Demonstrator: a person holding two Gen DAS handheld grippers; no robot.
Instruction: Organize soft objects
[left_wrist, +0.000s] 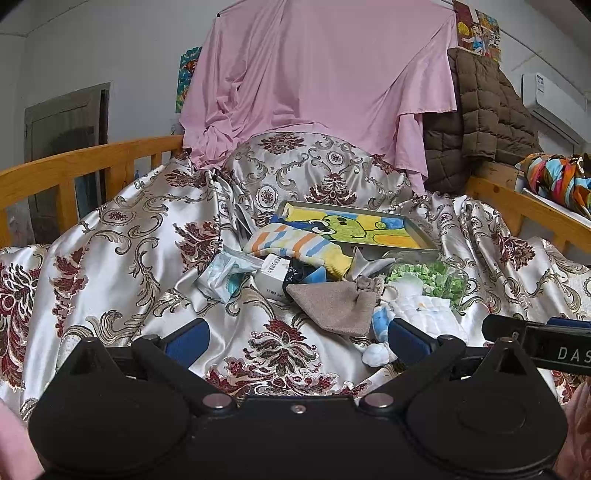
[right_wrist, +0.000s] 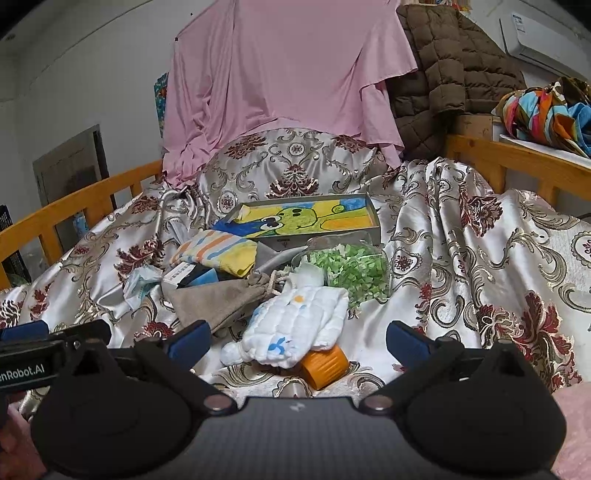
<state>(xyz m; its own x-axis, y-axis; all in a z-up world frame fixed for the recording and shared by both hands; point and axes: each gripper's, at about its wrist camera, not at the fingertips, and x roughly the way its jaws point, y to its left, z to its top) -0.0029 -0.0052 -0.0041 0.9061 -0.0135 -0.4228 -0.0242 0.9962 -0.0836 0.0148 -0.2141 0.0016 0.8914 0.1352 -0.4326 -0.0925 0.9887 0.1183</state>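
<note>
**Soft clutter on a satin-draped bed**

Glossy floral satin cover (left_wrist: 122, 258) drapes a wooden-railed bed (left_wrist: 92, 158). Left gripper (left_wrist: 297, 341) and right gripper (right_wrist: 297, 341) both hang spread and empty. Ahead of the left jaws lies a felt-like grey pouch (left_wrist: 332, 306); between the right jaws, a quilted white cloth (right_wrist: 299, 325). Only the right view shows the ribbed orange cap (right_wrist: 327, 363) beneath it.

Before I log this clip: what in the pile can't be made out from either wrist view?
- Orange ribbed object: right view, mostly under the white quilted cloth.
- White box: label too small; the striped cloth overlaps it.
- Tray: the pile hides its near edge.
</note>
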